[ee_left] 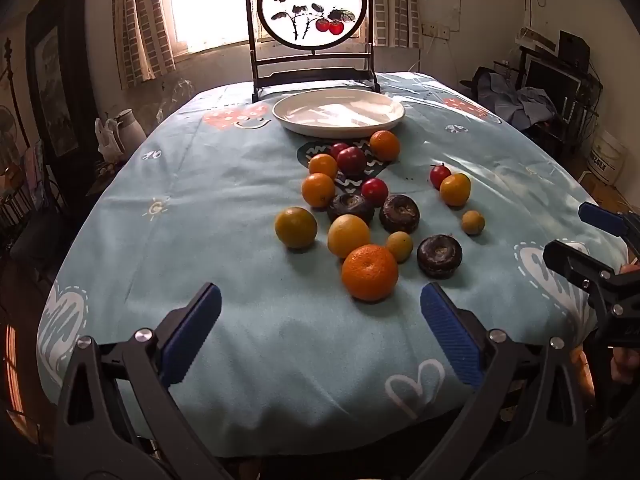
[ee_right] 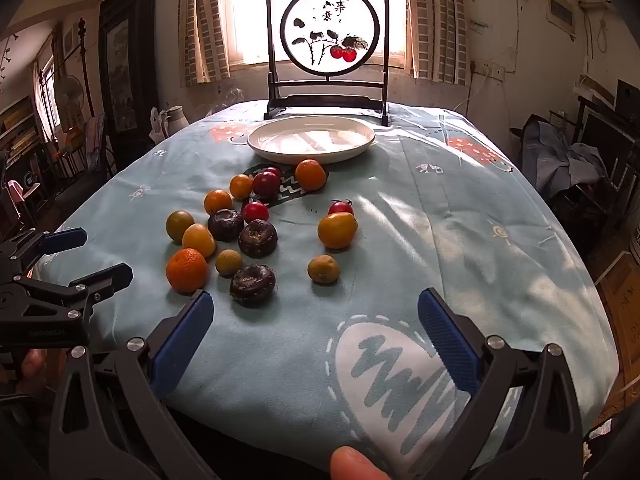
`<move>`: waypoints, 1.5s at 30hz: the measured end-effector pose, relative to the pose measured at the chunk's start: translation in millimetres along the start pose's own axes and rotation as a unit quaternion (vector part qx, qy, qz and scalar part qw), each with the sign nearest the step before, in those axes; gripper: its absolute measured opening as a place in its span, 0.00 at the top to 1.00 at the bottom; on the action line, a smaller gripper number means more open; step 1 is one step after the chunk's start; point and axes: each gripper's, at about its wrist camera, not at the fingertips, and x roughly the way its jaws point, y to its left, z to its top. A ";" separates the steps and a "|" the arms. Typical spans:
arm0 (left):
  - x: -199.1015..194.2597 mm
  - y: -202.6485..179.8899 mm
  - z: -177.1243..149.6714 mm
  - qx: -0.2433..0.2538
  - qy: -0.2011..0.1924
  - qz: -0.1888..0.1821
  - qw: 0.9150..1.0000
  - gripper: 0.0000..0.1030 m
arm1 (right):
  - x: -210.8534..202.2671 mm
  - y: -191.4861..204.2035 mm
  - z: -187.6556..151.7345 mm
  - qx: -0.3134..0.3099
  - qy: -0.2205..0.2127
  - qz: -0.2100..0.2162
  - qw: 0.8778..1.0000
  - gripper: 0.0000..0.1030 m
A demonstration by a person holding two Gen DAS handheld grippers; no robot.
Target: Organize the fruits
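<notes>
Hovering with jaws spread wide and holding nothing, the left gripper (ee_left: 320, 312) and right gripper (ee_right: 316, 318) are risking nudging the loose fruits (ee_left: 370, 208), lying short of the white plate (ee_left: 338, 114), into rolling away.

Right gripper (ee_right: 316, 330) jaws wide apart; fruits (ee_right: 256, 236) scattered before white plate (ee_right: 311, 138).
</notes>
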 end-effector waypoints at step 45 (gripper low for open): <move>3.9 7.0 -4.3 -0.014 -0.001 -0.003 1.000 0.02 | 2.9 3.4 -2.8 -0.006 0.006 0.002 1.000 0.01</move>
